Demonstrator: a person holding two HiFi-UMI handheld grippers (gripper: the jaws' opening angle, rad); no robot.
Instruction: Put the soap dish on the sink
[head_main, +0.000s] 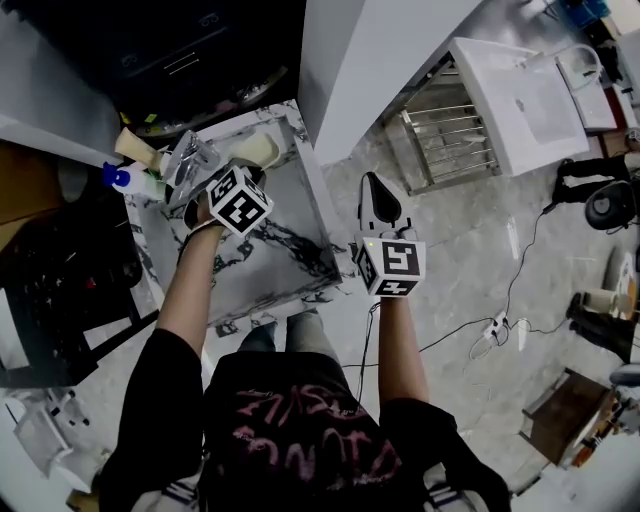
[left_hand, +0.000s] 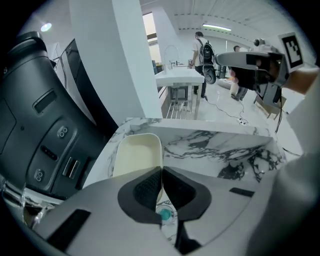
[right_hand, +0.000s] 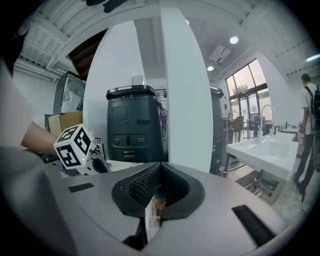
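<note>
Left gripper view showed my left gripper (left_hand: 161, 171) pinching only the soap dish (left_hand: 135, 155) rim; it could swing loose in carrying; right gripper (right_hand: 159, 172) closed

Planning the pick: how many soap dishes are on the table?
1: a cream rectangular plastic soap dish near a corner of the marble table, its rim in the left tool. The arm may hide others.

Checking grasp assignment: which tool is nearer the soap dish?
Left. The left tool is shut on the right wall of the soap dish on the marble table. The right tool is shut and hangs off the table's right edge, over the floor, apart from the dish.
</note>
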